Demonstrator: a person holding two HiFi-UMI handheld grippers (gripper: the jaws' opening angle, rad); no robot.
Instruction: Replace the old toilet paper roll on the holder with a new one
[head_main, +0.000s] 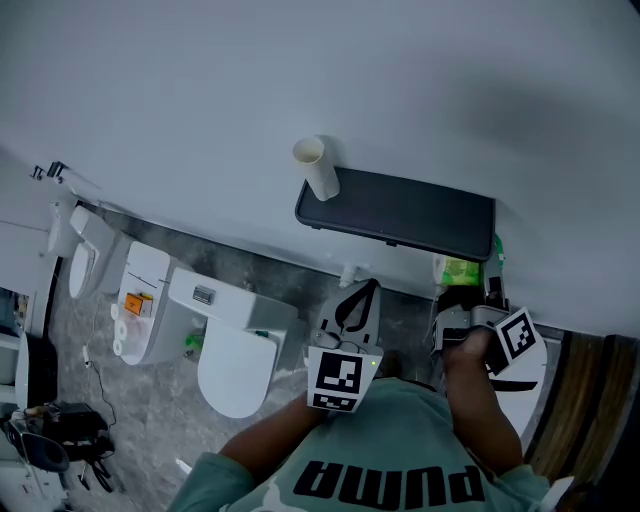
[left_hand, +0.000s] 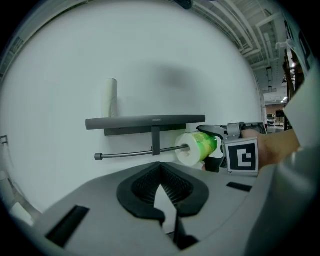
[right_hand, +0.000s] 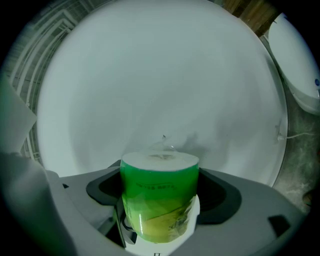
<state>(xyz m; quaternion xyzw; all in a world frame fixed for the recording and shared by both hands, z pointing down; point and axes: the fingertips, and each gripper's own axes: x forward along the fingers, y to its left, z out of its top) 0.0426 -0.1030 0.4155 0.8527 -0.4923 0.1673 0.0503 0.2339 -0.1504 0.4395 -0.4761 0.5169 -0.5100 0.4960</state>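
The right gripper (right_hand: 159, 202) clamps a green-wrapped white toilet paper roll (left_hand: 197, 147) at the tip of the thin metal holder bar (left_hand: 135, 153) under a dark wall shelf (left_hand: 145, 121), where a bare cardboard tube (left_hand: 110, 97) stands upright. The left gripper (left_hand: 160, 172), jaws together and empty, hangs beside it.

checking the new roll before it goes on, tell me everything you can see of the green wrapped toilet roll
The toilet roll is a full white cylinder wrapped in glossy green-to-yellow film, its print too small to read. The right gripper clamps its sides. Seen from the left gripper view, it lies sideways under the shelf, white end at the tip of the bar.
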